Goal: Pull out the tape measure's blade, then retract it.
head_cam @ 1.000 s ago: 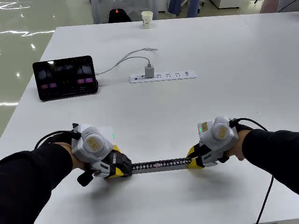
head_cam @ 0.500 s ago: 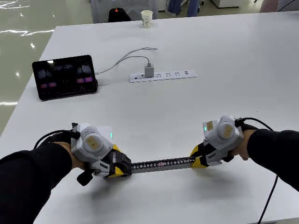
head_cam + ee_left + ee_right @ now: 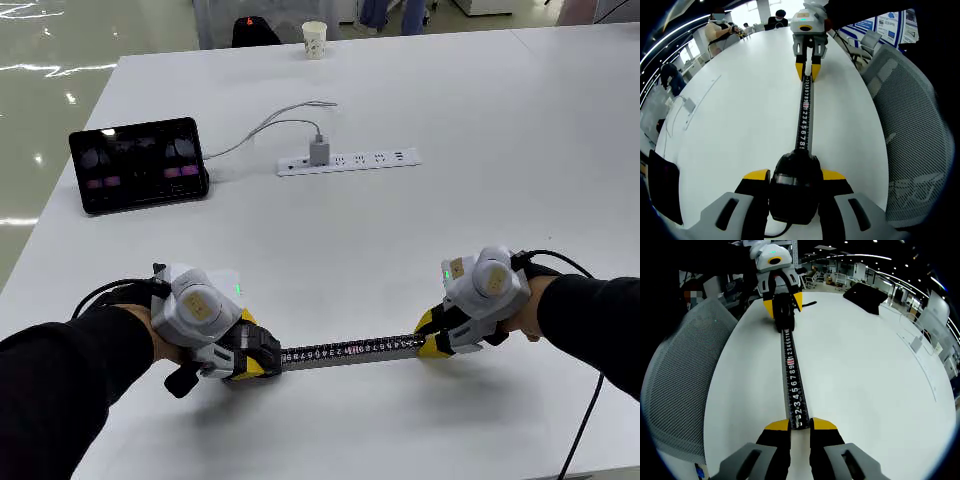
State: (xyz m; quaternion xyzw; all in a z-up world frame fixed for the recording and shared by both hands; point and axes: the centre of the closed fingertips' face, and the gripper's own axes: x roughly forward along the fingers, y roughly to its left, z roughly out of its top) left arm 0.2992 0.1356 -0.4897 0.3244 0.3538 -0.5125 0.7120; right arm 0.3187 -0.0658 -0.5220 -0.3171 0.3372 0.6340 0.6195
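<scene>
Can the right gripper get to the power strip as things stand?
Probably not yet. The table between them looks free, but the right gripper is shut on the end of the blade, so it must release that before going for the power strip.

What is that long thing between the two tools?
The numbered blade, stretched from the case in the left tool to the right tool, which pinches its end. The head view shows it best.

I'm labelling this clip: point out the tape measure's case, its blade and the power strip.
tape measure case (image 3: 794,185), left gripper view, its black top.
blade (image 3: 350,350), head view, middle of numbered strip.
power strip (image 3: 375,159), head view, white face.
</scene>
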